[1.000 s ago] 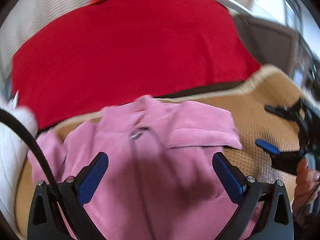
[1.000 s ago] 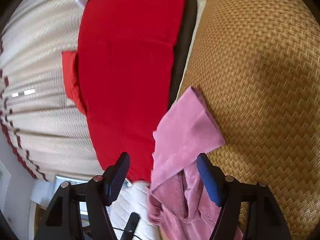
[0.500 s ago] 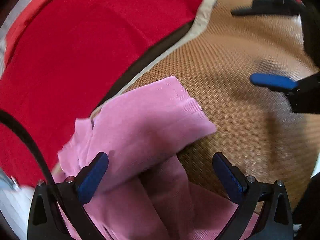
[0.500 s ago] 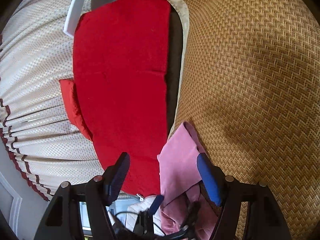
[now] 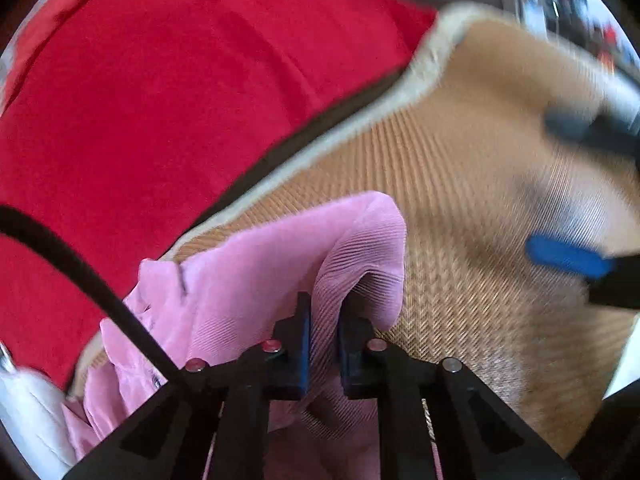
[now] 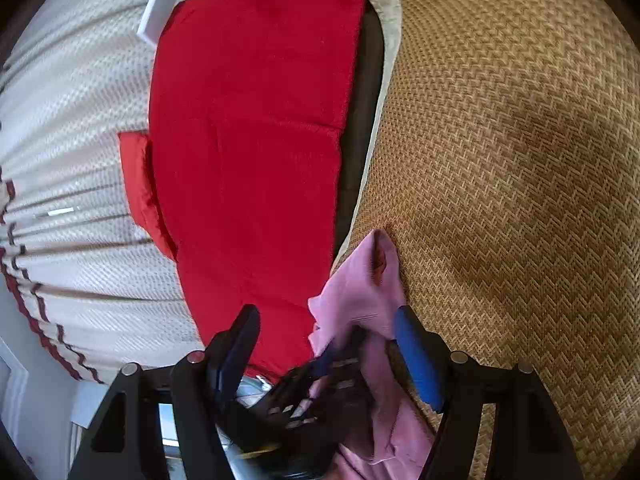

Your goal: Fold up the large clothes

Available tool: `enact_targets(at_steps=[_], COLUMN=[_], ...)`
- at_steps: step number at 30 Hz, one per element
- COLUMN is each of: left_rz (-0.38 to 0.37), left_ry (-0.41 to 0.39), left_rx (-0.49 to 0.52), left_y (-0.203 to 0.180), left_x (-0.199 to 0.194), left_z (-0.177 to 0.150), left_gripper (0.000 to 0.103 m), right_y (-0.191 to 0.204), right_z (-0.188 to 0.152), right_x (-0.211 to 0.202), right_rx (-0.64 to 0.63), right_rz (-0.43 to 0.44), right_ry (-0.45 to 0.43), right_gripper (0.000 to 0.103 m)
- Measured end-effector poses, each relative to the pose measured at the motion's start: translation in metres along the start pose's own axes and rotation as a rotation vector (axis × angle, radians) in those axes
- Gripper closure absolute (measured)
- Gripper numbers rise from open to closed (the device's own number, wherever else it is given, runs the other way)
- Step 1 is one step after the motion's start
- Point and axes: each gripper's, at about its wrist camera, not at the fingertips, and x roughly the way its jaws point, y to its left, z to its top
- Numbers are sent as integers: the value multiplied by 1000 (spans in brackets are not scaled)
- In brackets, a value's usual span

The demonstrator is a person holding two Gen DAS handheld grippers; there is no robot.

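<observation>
Two grippers in view: left gripper (image 5: 323, 326) closing on pink garment (image 5: 256, 276) fold, near-left on mat (image 5: 460, 240); right gripper (image 6: 326, 344) spread, empty. Step: grasp. Next, judged: lift and fold across.

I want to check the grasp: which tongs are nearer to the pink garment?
Left. The left tongs are closing with a fold of the pink garment between them. The right tongs stand open just beside it, not touching.

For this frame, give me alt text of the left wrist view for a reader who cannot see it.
The left gripper is closing on a bunched fold of the pink garment, which lies on a woven tan mat. A red cloth spreads beyond the mat; the right gripper, blurred, stands open at the right edge.
</observation>
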Motion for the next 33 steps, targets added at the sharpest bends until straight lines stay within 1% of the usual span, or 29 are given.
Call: enact_targets(at_steps=[2,5,7,9,10,12,14,16,17,18,19,21,22,23,24,25,26,27,30,32,33], left_rz=[-12,-30,-35,-16,-9,8,63,119,142,158,159,154,151,150,151,154,158,160,134,96,70], left_ry=[-46,-101,-139,-168,-171,-150,-75,2,29,52,58,62,56,46,36,24,9,-2,11,33,48], left_rx=[-71,-212,-291,-364,-393,-474,-560,-621,-639,-662,-679,-717,-731,-735,-734,-731,-730,-733,-771,-832,-874], left_y=[19,61,84,111,115,138,159,175,180,186,189,194,197,198,198,201,204,205,217,226,230], left_x=[-18,-57,-83,-107,-116,-125,-125,-122,-121,-122,-123,-126,-129,-131,-130,-132,-135,-135,-119,-112,-104], left_z=[-4,-21,-44,-76,-86,-121,-164,-203,-218,-236,-245,-257,-258,-258,-255,-253,-252,-251,-255,-266,-272], left_gripper=[94,95,95,95,95,92,88,73,69,64,62,62,62,61,59,52,48,43,43,43,43], right_y=[3,9,14,20,23,29,36,45,46,51,55,64,68,72,73,75,74,74,67,63,59], right_z=[-2,-9,-16,-24,-29,-40,-55,-70,-77,-85,-93,-108,-115,-122,-127,-131,-135,-139,-143,-145,-145], right_x=[3,11,18,27,32,43,56,68,72,78,83,93,98,103,108,113,117,122,130,134,139], right_rx=[-21,-48,-75,-109,-125,-161,-208,-271,-300,-335,-369,-440,-471,-502,-531,-554,-574,-590,-585,-582,-584], right_rz=[-11,-23,-36,-49,-55,-66,-79,-103,-113,-123,-131,-140,-143,-151,-164,-179,-192,-205,-229,-249,-282], right_ry=[4,25,48,77,92,126,163,192,201,211,220,239,244,246,251,257,263,273,297,322,349], right_gripper=[31,31,31,31,31,31,31,31,31,31,31,31,32,39,41,48,56,58,60,60,60])
